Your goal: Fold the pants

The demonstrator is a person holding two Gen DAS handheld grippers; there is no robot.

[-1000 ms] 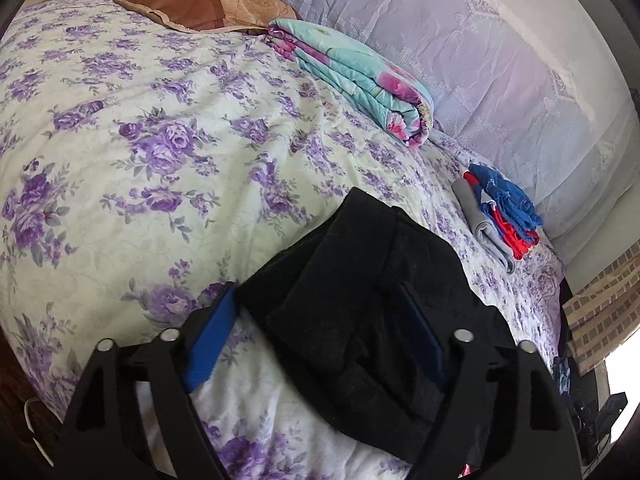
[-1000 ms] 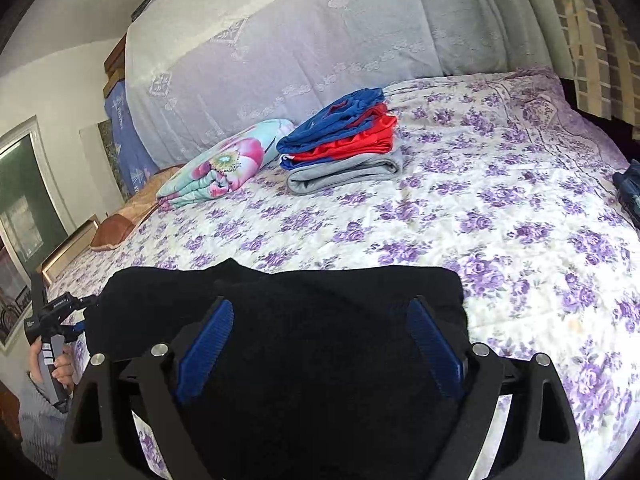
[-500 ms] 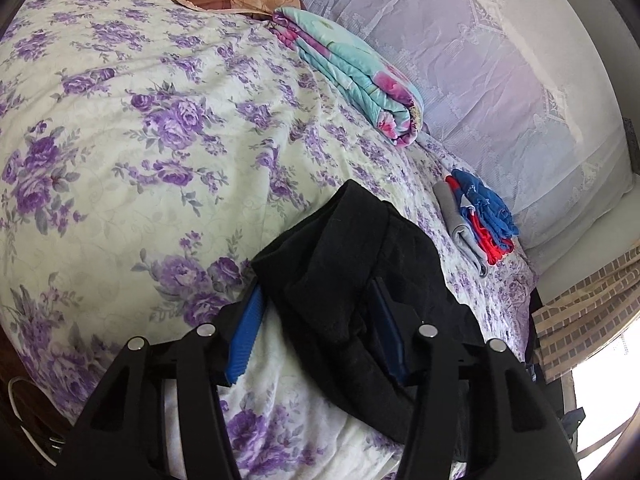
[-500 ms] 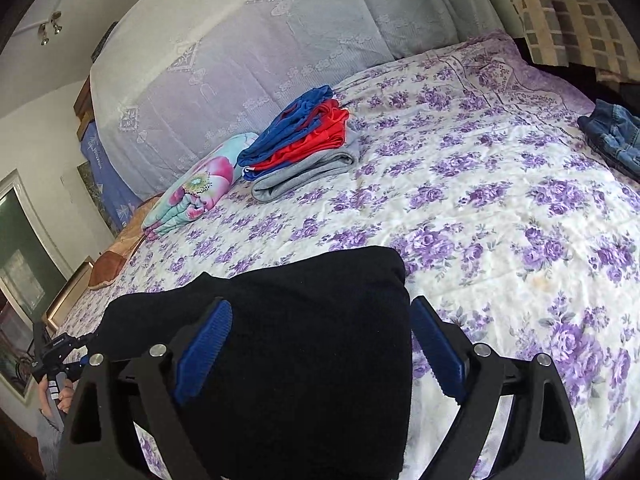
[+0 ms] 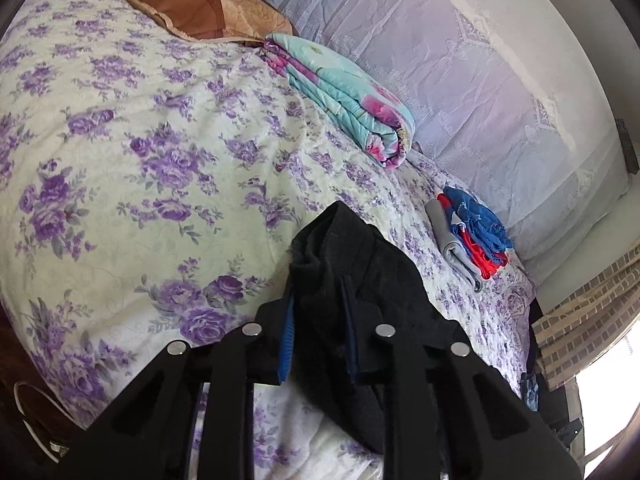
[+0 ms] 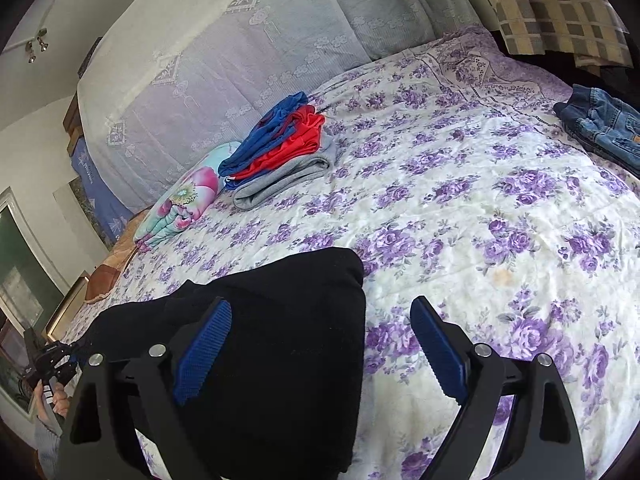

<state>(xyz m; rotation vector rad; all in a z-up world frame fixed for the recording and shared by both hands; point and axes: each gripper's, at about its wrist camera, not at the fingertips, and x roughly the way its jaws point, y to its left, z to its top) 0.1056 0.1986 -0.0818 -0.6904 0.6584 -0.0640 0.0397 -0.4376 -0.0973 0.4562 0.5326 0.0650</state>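
Observation:
The black pants (image 5: 384, 288) lie folded on the purple-flowered bedspread (image 5: 132, 152). In the left wrist view my left gripper (image 5: 318, 316) is shut on a bunched end of the black pants, with fabric pinched between the blue pads. In the right wrist view the black pants (image 6: 280, 344) lie flat under the left finger. My right gripper (image 6: 320, 344) is open and empty, its jaws straddling the pants' right edge. The left gripper (image 6: 52, 360) shows at the far left of that view.
A stack of folded blue, red and grey clothes (image 6: 280, 152) sits near the lace-covered headboard (image 6: 240, 60). A folded teal floral blanket (image 5: 348, 100) and a brown pillow (image 5: 200, 12) lie along the back. Jeans (image 6: 604, 124) lie at the right edge.
My left gripper has closed from wide open onto the end of the black pants. My right gripper has shifted right, so the pants' right edge now lies between its open jaws.

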